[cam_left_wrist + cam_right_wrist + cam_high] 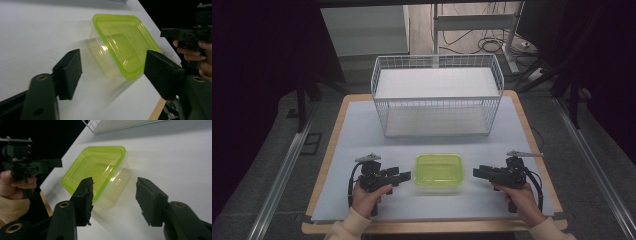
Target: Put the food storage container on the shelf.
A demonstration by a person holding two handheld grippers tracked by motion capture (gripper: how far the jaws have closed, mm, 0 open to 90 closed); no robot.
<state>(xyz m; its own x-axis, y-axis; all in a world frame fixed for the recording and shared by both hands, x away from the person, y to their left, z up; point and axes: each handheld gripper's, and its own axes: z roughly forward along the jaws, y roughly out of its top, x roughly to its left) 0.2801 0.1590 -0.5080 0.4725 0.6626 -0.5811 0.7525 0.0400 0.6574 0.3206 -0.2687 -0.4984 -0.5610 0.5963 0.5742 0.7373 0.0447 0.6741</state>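
Flanking the lidded green container (438,171), the left gripper (399,177) and right gripper (479,173) are held level with jaws parted and empty, seemingly for a two-sided lift. The container is set just before the wire basket (437,95).

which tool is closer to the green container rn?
Left, narrowly. The left tool sits just off the green container's left side, jaws open. The right tool faces its right side across a slightly wider gap, also open.

Green-lidded clear container (438,172) upright on white mat, lid on, just before wire basket.
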